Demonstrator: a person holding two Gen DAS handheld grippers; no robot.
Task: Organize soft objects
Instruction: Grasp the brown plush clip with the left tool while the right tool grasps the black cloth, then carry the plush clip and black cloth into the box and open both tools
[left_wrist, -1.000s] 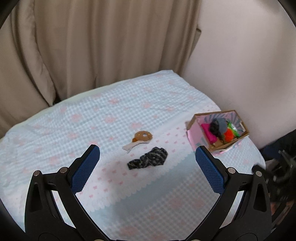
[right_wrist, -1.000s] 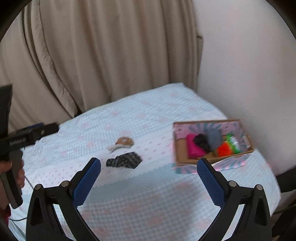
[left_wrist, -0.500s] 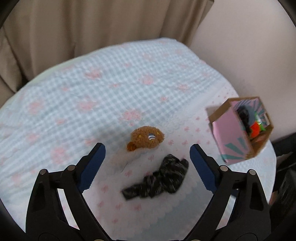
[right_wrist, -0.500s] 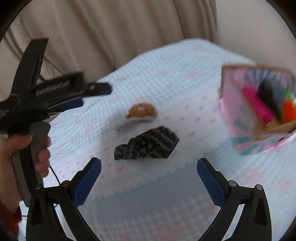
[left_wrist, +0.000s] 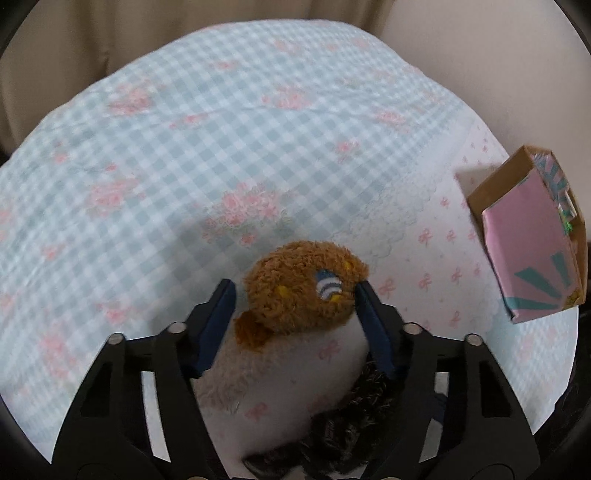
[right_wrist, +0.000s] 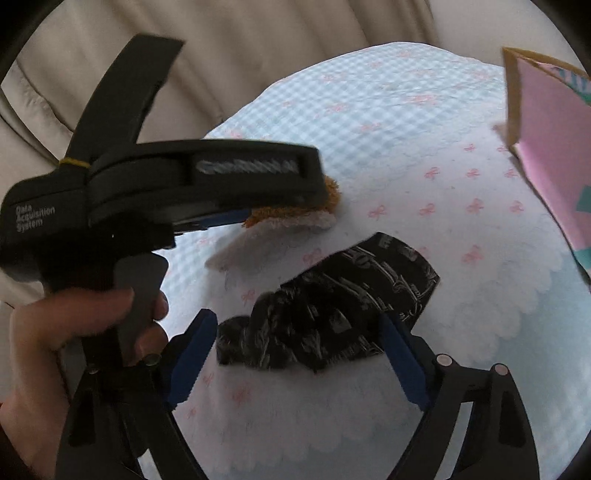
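A brown plush toy (left_wrist: 299, 295) with a white underside lies on the checked bedcover (left_wrist: 184, 147). My left gripper (left_wrist: 292, 290) is down over the toy with its jaws closing. The right pad (left_wrist: 369, 317) meets the fur, while the left pad (left_wrist: 218, 321) stands just clear of it. A black patterned cloth (right_wrist: 332, 302) lies crumpled just in front of the toy. My right gripper (right_wrist: 295, 319) straddles the cloth with its jaws closing, and the pads do not squeeze it. The same cloth (left_wrist: 351, 417) shows under my left gripper's frame.
A pink-papered cardboard box (left_wrist: 532, 243) stands at the bed's right edge with colourful items inside; it is also at the right gripper's upper right (right_wrist: 546, 147). A hand (right_wrist: 74, 325) holds the left tool's black body (right_wrist: 203, 177). Beige curtains (right_wrist: 258, 55) hang behind the bed.
Both grippers have come down to the bed and their jaws have narrowed. The plush toy now sits between the left jaws and the black cloth between the right jaws.
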